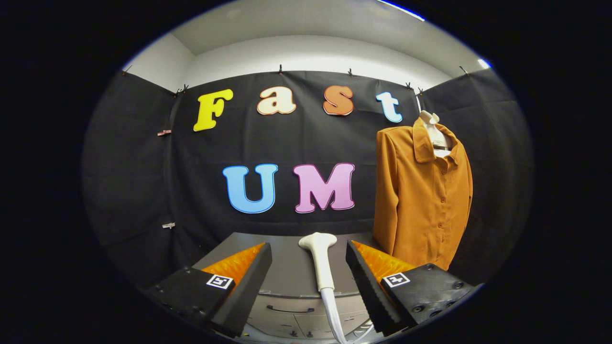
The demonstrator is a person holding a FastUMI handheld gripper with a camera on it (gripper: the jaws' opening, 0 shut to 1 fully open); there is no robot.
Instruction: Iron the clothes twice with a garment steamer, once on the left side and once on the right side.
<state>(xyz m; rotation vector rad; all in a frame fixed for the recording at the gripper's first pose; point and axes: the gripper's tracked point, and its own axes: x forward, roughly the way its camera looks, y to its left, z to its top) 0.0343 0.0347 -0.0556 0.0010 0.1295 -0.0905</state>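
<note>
Your gripper [309, 267] is wide open, holding nothing. The steamer [321, 262] lies on the grey cabinet top [287, 267] at 12 o'clock, dead ahead between your fingers and touching neither one. Its head points away from you and its hose [333, 315] runs back toward you, down over the cabinet's front edge.

The shirt [420, 196] hangs on a hanger [432, 126] at about 2 o'clock, beyond the right finger, front facing you, buttons closed.

Handling, my read: the steamer body is hard smooth plastic, light but slippery, so close on the straight handle below the head, not on the flared head itself. Expect the hose to drag and twist the handle as you lift. I can't tell from here whether the handle sits flat or slightly rolled. The shirt is soft and free-hanging; it'll swing if you push, so go light.
</note>
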